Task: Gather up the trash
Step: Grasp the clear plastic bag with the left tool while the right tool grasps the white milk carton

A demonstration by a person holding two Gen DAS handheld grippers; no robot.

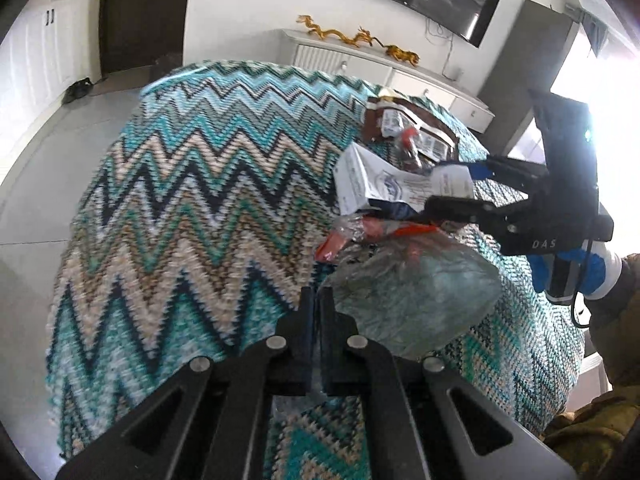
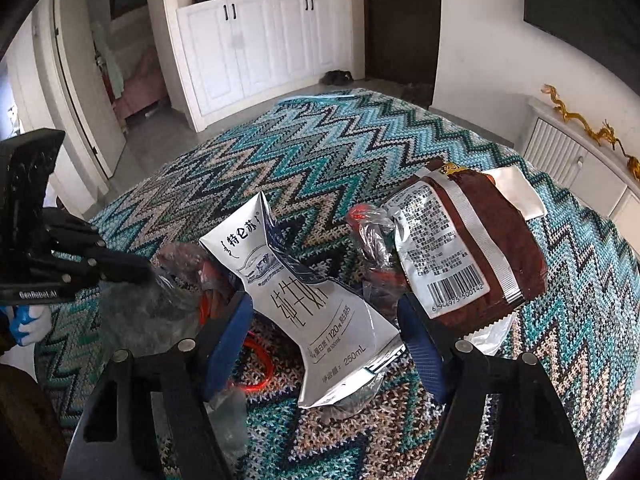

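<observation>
The left tongs (image 1: 317, 300) are clenched tight on the edge of a thin clear plastic bag (image 1: 416, 300) that lies crumpled on the zigzag-knit tabletop (image 1: 192, 200), apparently holding it ready as the trash sack. The right tongs (image 2: 324, 332) stand released, jaws either side of a flattened white milk carton (image 2: 320, 312) but not yet pressing on it. The carton lies in the middle of the litter, just beside a brown snack packet (image 2: 480, 248) and some crinkled clear wrappers (image 2: 372, 232).

The step in hand looks like picking up the carton. Next, the right tongs would need to pinch its flat sides firmly, lift it clear of the wrappers, and carry it toward the bag's mouth.
</observation>
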